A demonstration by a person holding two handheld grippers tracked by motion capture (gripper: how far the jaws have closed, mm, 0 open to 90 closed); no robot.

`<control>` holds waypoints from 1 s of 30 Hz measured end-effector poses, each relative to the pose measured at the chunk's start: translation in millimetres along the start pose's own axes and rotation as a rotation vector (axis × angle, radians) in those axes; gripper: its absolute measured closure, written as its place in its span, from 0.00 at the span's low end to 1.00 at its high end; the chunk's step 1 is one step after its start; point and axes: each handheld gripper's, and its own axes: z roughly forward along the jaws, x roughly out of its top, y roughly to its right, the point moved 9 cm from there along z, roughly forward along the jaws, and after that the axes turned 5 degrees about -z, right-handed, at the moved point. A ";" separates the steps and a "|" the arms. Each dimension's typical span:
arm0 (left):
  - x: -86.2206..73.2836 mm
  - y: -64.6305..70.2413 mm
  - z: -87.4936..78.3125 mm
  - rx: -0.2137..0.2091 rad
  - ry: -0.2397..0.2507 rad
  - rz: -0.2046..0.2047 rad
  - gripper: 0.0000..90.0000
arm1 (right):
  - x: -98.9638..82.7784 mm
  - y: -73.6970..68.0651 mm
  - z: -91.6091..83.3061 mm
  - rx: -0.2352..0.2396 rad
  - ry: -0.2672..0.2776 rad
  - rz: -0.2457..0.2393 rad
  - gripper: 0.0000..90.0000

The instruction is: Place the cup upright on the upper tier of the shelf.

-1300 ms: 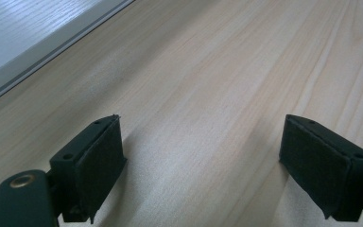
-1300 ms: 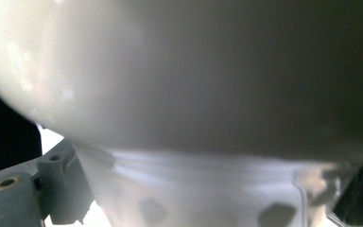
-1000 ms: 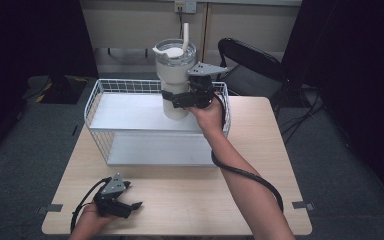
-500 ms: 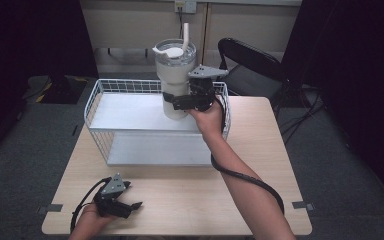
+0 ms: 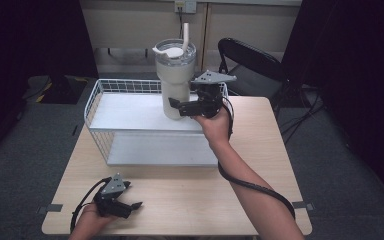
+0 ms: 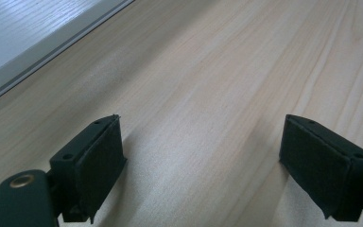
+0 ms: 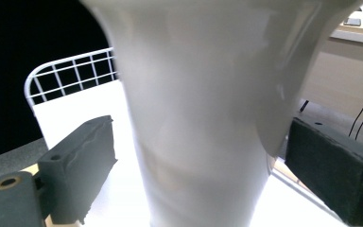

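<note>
— Where's the tumbler [image 5: 175, 80] now?

— Standing upright on the top shelf of the white wire rack [image 5: 130, 112], toward the far right end. Cream body, clear lid, straw [image 5: 185, 35] poking up at the back.

— And the right gripper [image 5: 180, 106]?

— At the tumbler's narrow lower part, coming in from the right. In the right gripper view the jaws sit either side of the body with a gap on each side, so I'd call them spread, not clamped. My guess is the low position is chosen because the cup tapers there and fits between the pads.

— What about the other hand?

— The left gripper [image 5: 130, 205] rests low on the near left corner of the table [image 5: 195, 195], well apart from the rack. Its own view shows the two pads wide apart with bare wood between them, holding nothing. It looks parked out of the way.

— Anything you can't make out?

— Plenty. The right gripper view cuts off the tumbler's top and its foot, so I can't tell how squarely it sits on the shelf. From above, the gripper covers the cup's right side; whether there's a handle there is hard to say. The lower shelf under the top one is mostly hidden too.
</note>
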 end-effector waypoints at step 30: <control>-0.2 -0.1 0.0 0.001 -0.002 0.002 0.15 | -23.0 -46.9 -60.0 0.157 -0.027 -0.097 0.11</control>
